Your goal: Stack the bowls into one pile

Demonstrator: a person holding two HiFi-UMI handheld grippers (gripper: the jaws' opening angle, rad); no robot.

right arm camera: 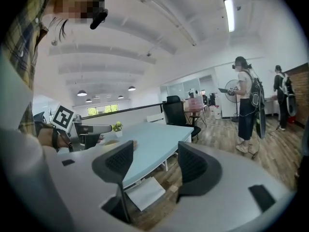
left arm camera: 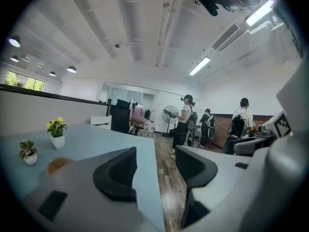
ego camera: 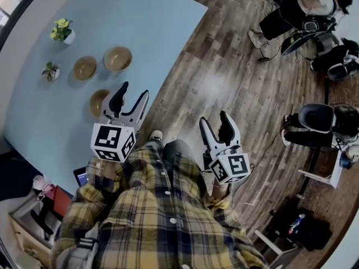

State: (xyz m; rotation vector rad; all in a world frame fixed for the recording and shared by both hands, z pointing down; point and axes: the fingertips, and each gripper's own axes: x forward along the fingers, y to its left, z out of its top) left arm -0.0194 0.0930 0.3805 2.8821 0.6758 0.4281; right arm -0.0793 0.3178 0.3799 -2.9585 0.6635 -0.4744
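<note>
While the left hand-held gripper (ego camera: 134,91) and right hand-held gripper (ego camera: 213,117) gape empty, the bowls (ego camera: 118,58) (unstacked) lie beyond the left.

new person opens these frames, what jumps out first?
Three unstacked bowls lie on the light blue table: a tan bowl, a brown bowl and a third bowl partly behind the left tool, with two small potted plants nearby. Both tools are open and empty, the left at the table's edge, the right tool over the wood floor.
</note>
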